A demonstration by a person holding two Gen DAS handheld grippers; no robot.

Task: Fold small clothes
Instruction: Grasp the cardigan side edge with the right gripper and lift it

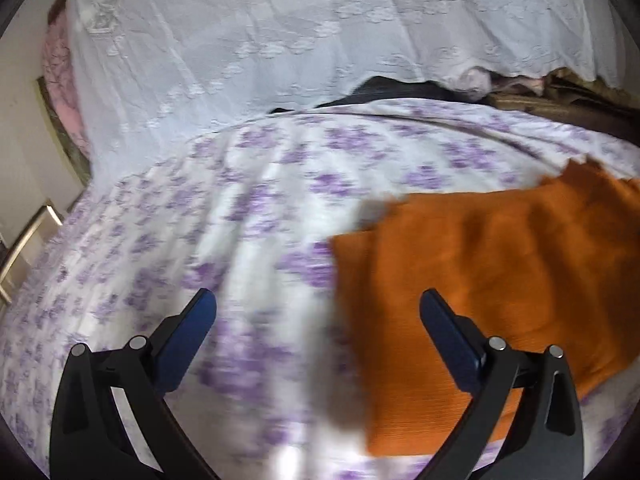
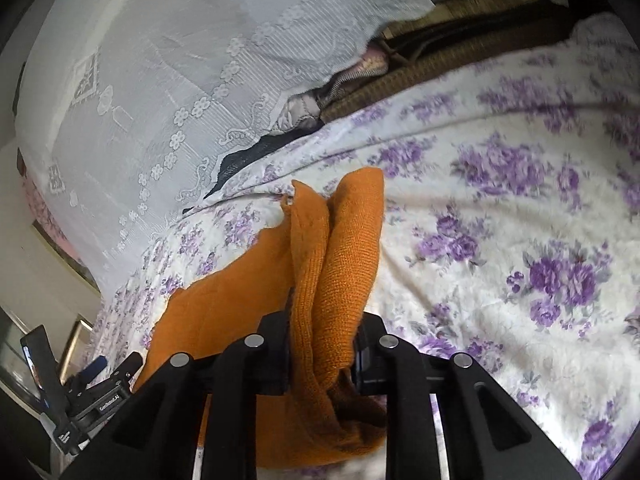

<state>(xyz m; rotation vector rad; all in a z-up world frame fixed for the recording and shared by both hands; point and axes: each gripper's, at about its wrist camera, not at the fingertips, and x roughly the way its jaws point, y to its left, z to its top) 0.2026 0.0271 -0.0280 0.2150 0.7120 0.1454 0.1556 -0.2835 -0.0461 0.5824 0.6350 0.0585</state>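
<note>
An orange knitted garment [image 1: 472, 264] lies folded on the purple-flowered bedsheet [image 1: 224, 216], right of centre in the left wrist view. My left gripper [image 1: 316, 312] hangs above the sheet with its jaws wide apart and nothing between them; its right finger [image 1: 448, 332] is over the garment's near edge. In the right wrist view my right gripper [image 2: 320, 344] is shut on a bunched fold of the orange garment [image 2: 340, 248], which stands up between the pads and trails down to the left. The left gripper [image 2: 96, 384] shows at the lower left there.
A white lace cover [image 1: 248, 40] drapes over a pile at the head of the bed. Dark and brown fabrics [image 2: 460, 44] show beneath its edge. A wall and metal rail [image 1: 28, 236] lie to the left. Flowered sheet [image 2: 520, 208] spreads to the right.
</note>
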